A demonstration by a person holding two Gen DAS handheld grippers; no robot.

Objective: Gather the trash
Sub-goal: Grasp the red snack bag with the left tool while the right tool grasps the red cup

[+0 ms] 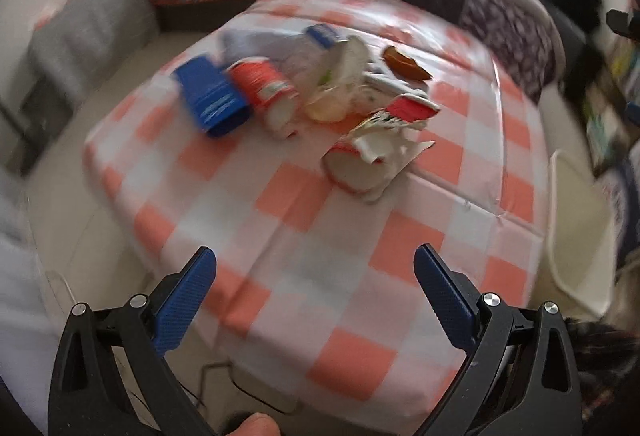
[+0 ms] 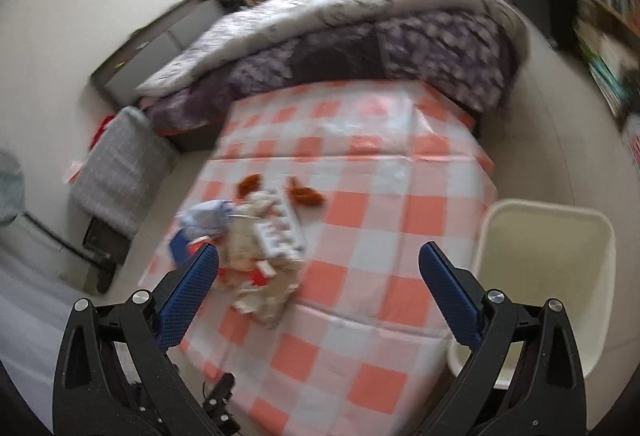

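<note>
Two grippers, left (image 1: 315,268) and right (image 2: 319,268), jaws wide, empty. Trash (image 1: 320,91) heaped at twelve o'clock; bin (image 2: 548,276) at three. Best: nearest cup (image 1: 372,151) first, squarely.

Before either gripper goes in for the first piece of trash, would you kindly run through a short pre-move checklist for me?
1. Left gripper open and holding nothing: ok.
2. Right gripper open and holding nothing: ok.
3. Trash pile on the checked tablecloth, with no obstacle in front: ok.
4. White bin beside the table, opening unobstructed: ok.
5. Bin has room: cannot tell, since its bottom is hidden.
6. Sharp view of a single item, such as the blue carton: not ok, as both views are motion-blurred.
</note>
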